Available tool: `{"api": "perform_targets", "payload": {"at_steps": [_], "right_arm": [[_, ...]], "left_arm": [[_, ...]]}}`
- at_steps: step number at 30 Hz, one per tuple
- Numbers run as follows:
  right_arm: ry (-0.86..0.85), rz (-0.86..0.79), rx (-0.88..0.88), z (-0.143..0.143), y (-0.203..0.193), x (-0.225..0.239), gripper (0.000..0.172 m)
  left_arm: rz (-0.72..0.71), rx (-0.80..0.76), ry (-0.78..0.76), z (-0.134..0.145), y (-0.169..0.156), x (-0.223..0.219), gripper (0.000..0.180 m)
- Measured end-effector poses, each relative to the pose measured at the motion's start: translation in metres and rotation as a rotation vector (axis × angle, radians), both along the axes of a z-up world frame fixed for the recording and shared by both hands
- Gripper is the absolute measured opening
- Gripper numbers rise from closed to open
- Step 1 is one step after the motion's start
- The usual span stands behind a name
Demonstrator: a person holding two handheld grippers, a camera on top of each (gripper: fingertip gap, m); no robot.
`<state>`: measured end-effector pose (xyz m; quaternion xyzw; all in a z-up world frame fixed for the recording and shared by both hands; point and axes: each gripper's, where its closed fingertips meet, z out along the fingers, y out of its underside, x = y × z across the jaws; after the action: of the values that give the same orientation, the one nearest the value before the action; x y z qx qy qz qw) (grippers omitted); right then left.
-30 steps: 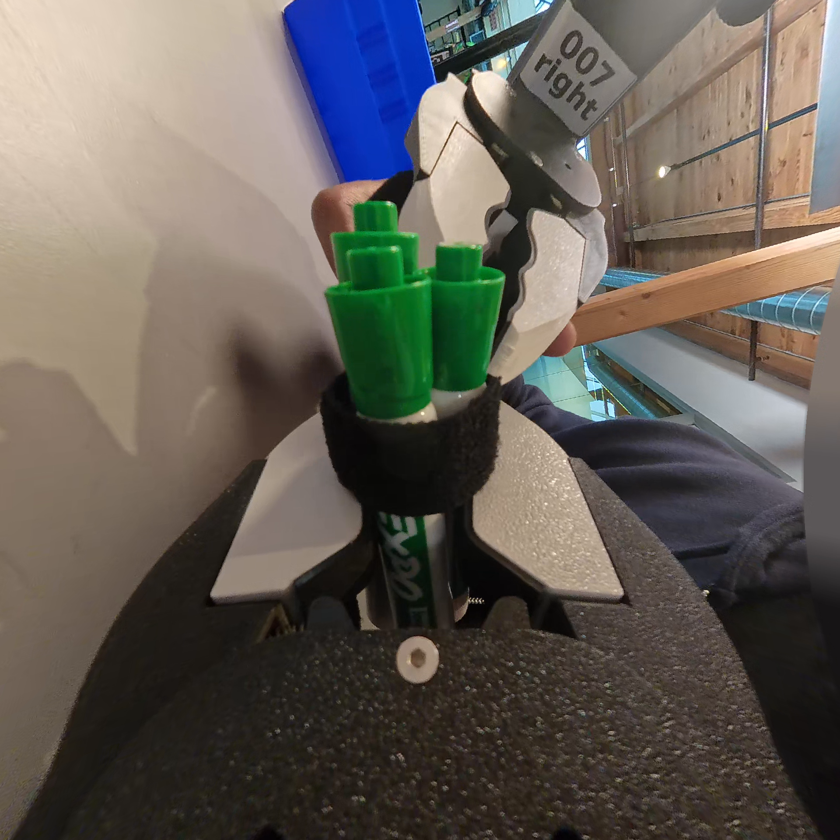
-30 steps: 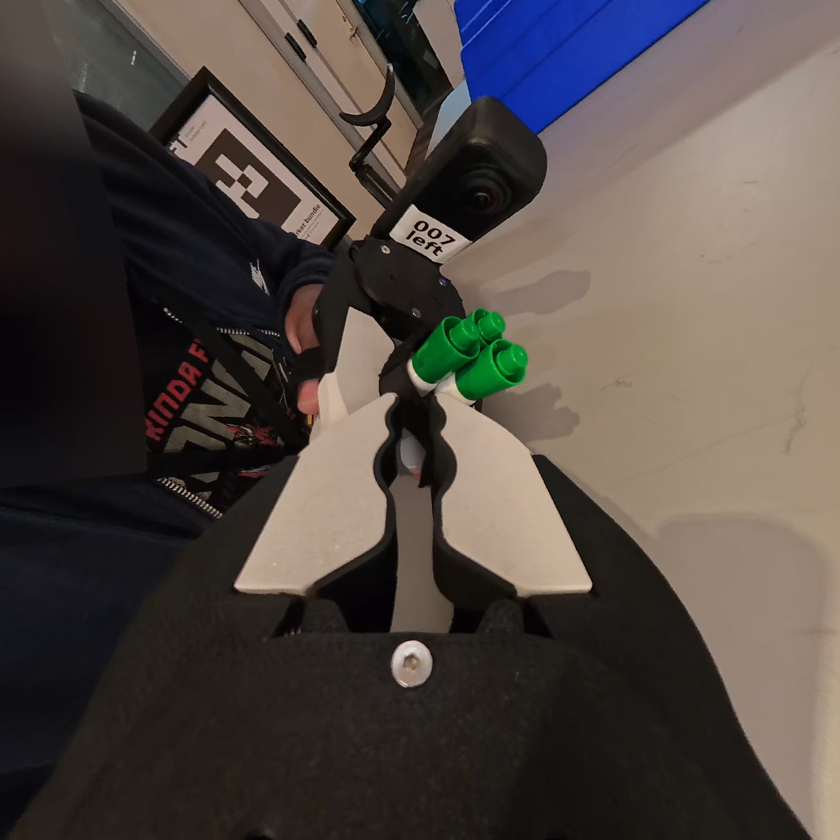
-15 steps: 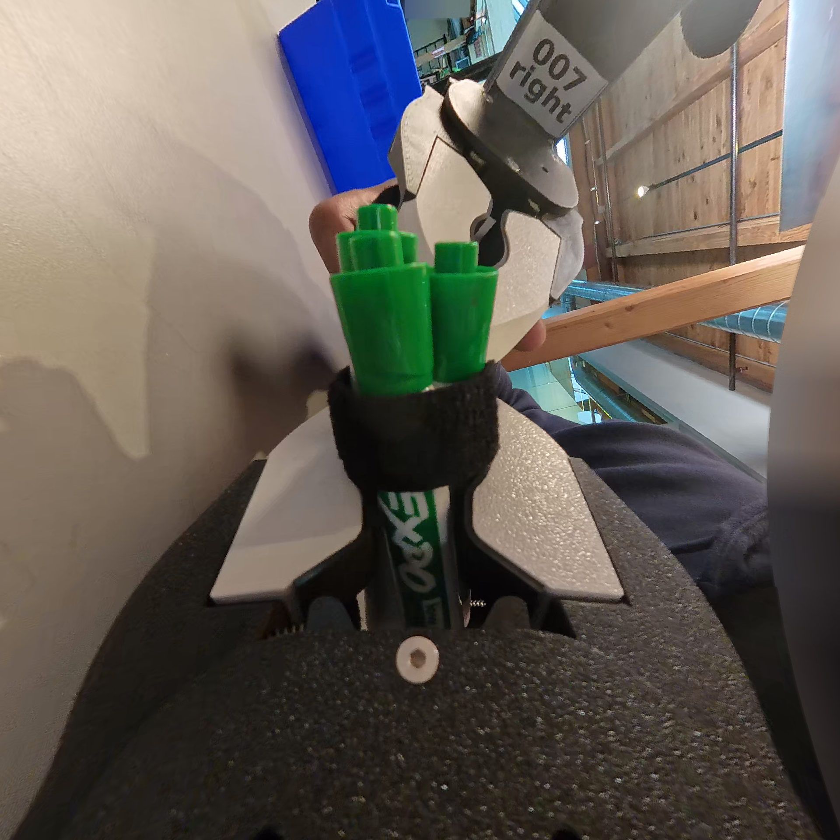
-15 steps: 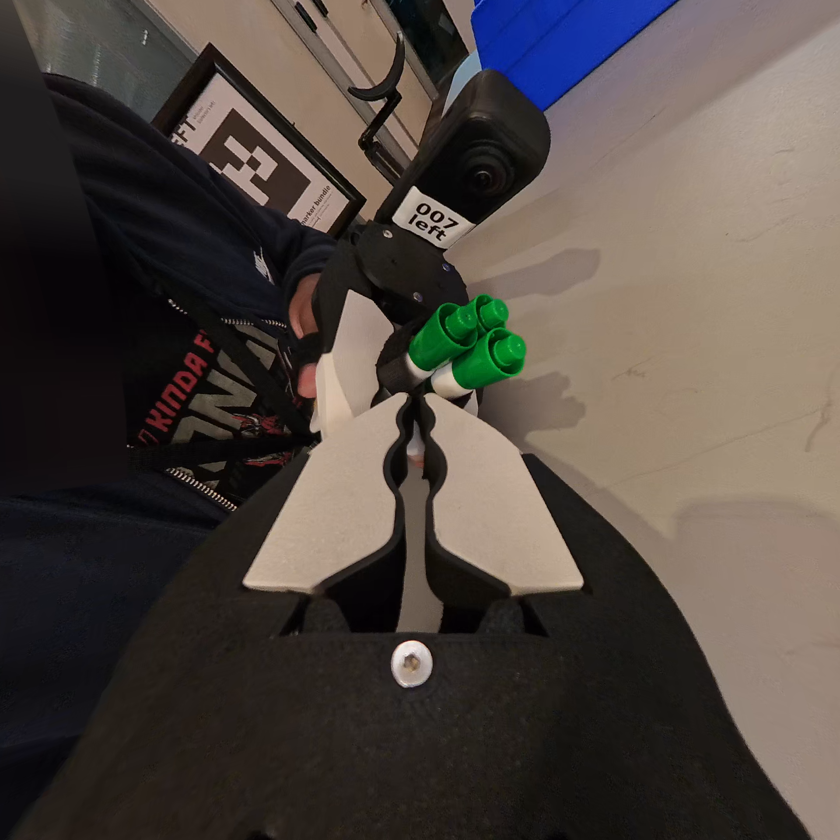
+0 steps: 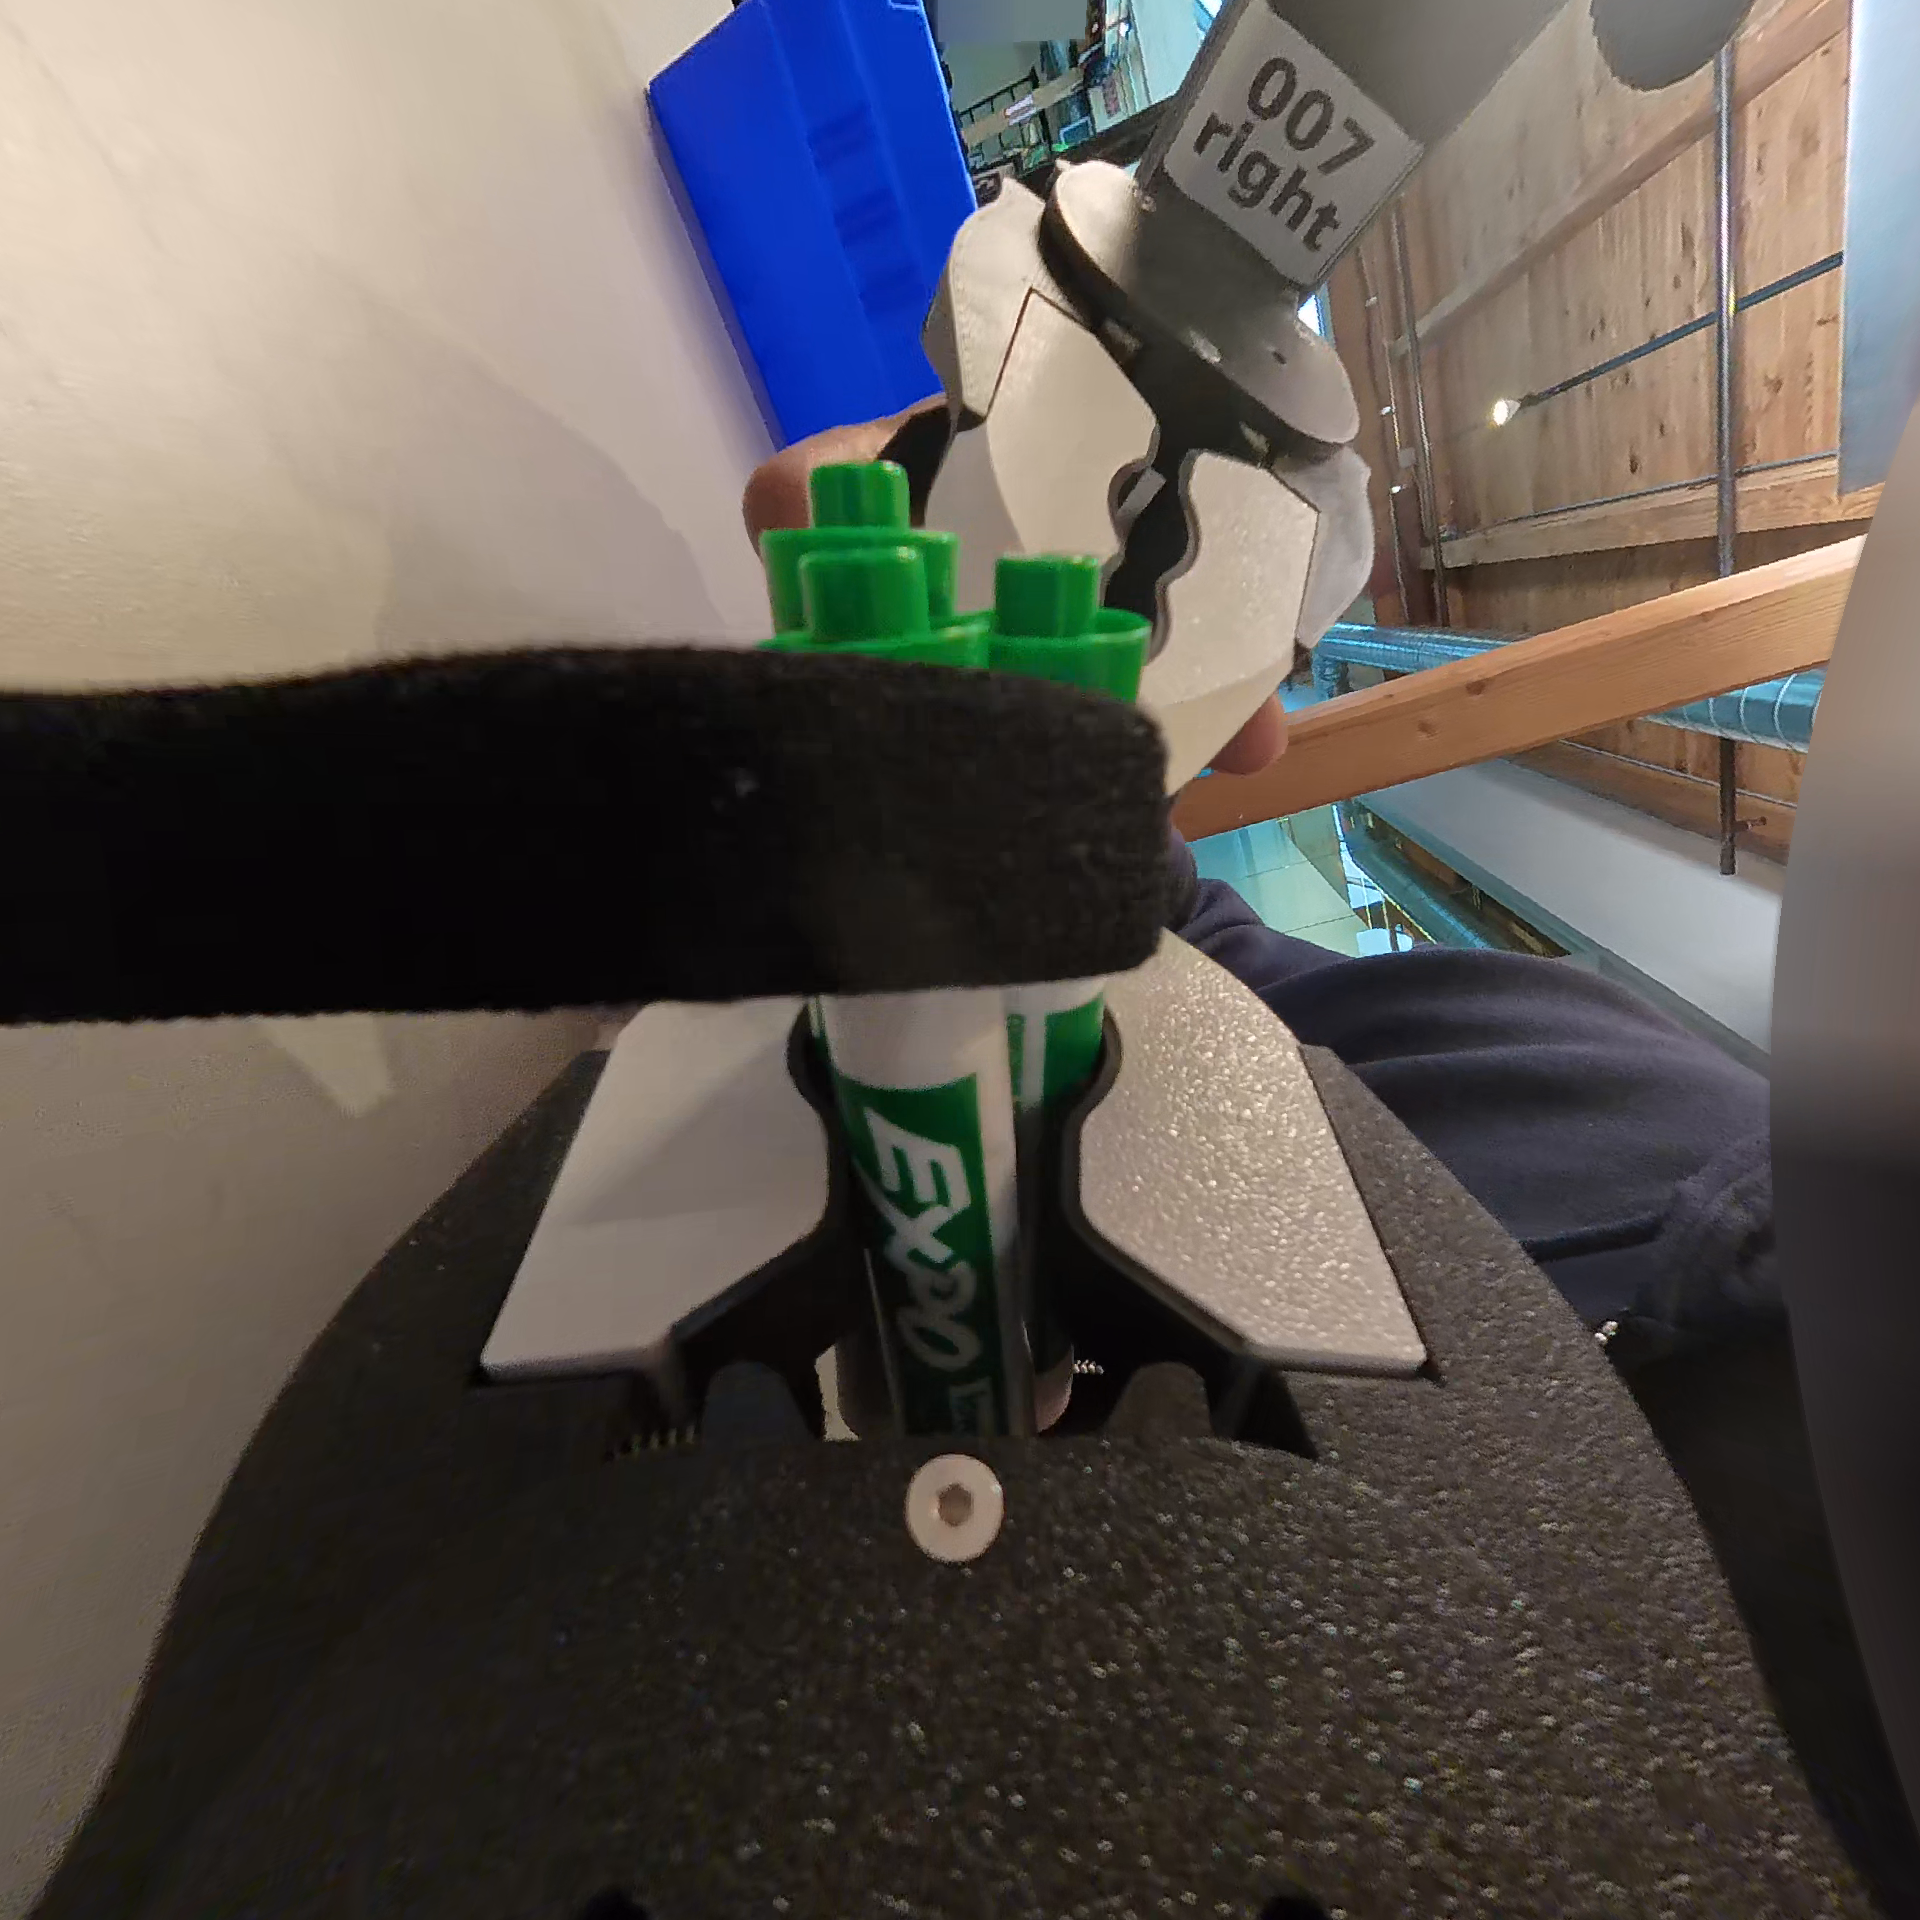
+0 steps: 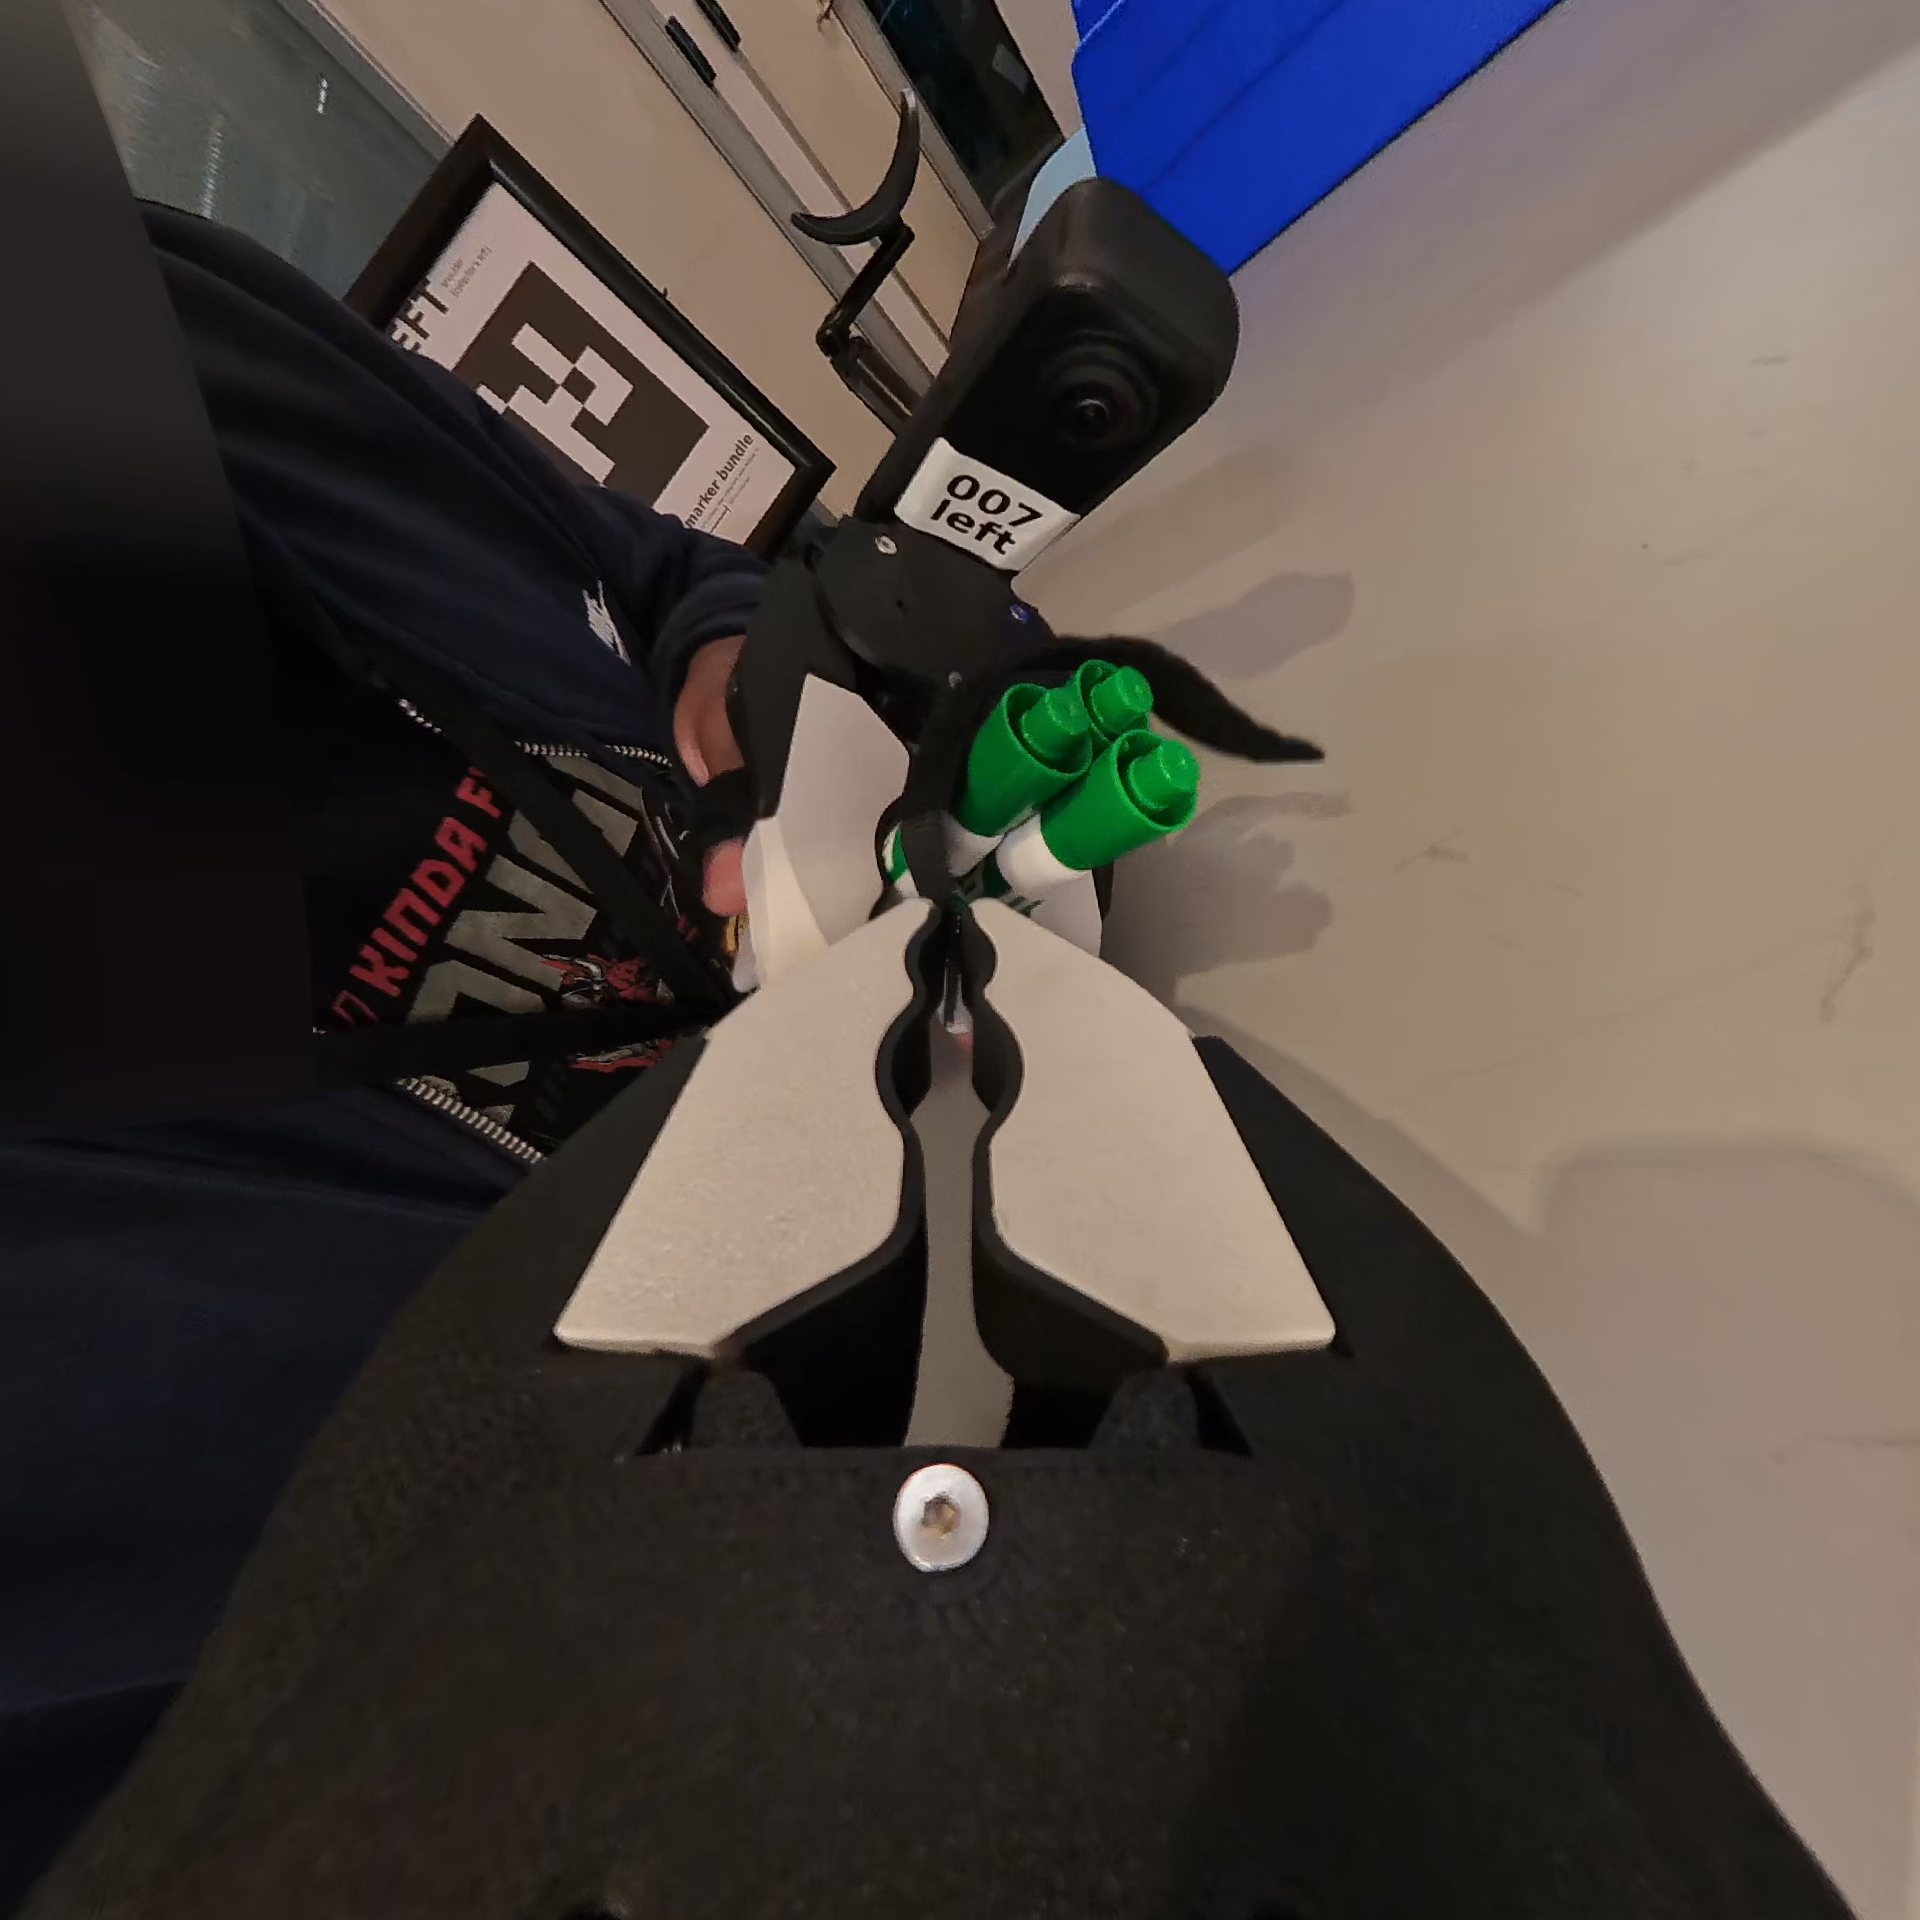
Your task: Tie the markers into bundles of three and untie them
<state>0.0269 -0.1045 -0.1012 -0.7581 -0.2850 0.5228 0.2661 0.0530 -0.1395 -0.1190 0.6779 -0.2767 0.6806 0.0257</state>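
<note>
Black hook-and-loop strap [image 5: 540, 821] stretches across from the left, peeled off three green-capped markers [image 5: 935, 1174] standing clenched in the left claw [image 5: 951, 1039] over the pale desk [image 5: 260, 364]. Right of them, the right claw [image 6: 948, 920] is pinched tight on the strap's end.

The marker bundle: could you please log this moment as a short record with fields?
Markers: three green-capped markers, bunched together
Left gripper: clamped on the marker barrels
Strap: black fabric strap, partly unwound, one end sticking out sideways past the caps
Right gripper: closed on the strap's other end, just below the caps
Table: pale surface behind
Background: blue bin
</note>
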Motion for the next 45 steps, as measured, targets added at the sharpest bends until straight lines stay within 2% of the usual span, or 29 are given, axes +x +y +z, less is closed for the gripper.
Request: {"api": "perform_targets", "payload": {"at_steps": [6,15,20,23,30,35,41,45], "right_arm": [[0.013,0.029,-0.007,0.002,-0.005,-0.001,0.006],[0.022,0.044,0.01,-0.003,-0.011,0.001,0.035],[0.097,0.03,0.026,-0.001,-0.006,-0.002,0.057],[0.111,0.022,0.025,-0.002,-0.001,-0.003,0.064],[-0.003,-0.004,0.102,-0.011,0.009,0.002,0.062],[-0.155,-0.045,0.135,-0.038,0.031,0.01,0.054],[-0.329,0.01,0.28,-0.059,0.05,0.008,0.052],[-0.304,0.095,0.373,-0.051,0.065,-0.016,0.049]], "left_arm": [[-0.054,0.026,0.018,-0.002,-0.007,-0.002,0.041],[-0.144,0.038,0.094,-0.006,-0.009,-0.014,0.04],[-0.192,0.117,0.138,-0.012,-0.008,-0.021,0.041],[-0.22,0.171,0.173,-0.02,-0.009,-0.024,0.041],[-0.26,0.206,0.193,-0.025,-0.012,-0.029,0.041],[-0.263,0.159,0.193,-0.025,-0.013,-0.037,0.041],[-0.293,0.149,0.232,-0.025,-0.011,-0.063,0.042],[-0.306,0.133,0.247,-0.024,-0.008,-0.077,0.041]]}}
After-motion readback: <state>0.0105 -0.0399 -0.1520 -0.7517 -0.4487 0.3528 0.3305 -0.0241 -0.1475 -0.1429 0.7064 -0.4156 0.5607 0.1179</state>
